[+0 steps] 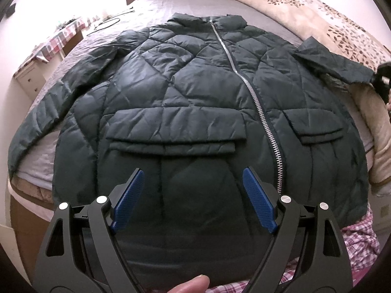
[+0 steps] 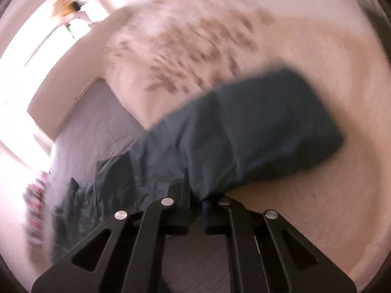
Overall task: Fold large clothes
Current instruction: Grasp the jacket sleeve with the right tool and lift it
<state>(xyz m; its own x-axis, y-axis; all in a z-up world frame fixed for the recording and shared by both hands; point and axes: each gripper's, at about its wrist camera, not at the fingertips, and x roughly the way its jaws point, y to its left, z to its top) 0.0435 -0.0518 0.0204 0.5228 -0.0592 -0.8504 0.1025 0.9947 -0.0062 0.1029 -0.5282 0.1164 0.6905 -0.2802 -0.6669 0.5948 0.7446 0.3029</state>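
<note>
A dark green quilted jacket [image 1: 190, 92] lies face up and zipped on the bed, collar at the far end, both sleeves spread out. My left gripper [image 1: 193, 195] is open and empty, hovering above the jacket's lower front below the left pocket flap [image 1: 176, 128]. My right gripper [image 2: 195, 195] is shut on the right sleeve [image 2: 256, 131] and holds it above the bed; this view is blurred by motion. In the left wrist view the right gripper [image 1: 382, 79] shows at the far right edge, at the sleeve's cuff.
The bed has a grey sheet [image 1: 171, 5]. A beige leaf-print duvet [image 1: 317, 17] lies bunched along the right side. A nightstand with a plaid cloth [image 1: 46, 51] stands at the left. Pink plaid fabric [image 1: 354, 244] hangs at the near right edge.
</note>
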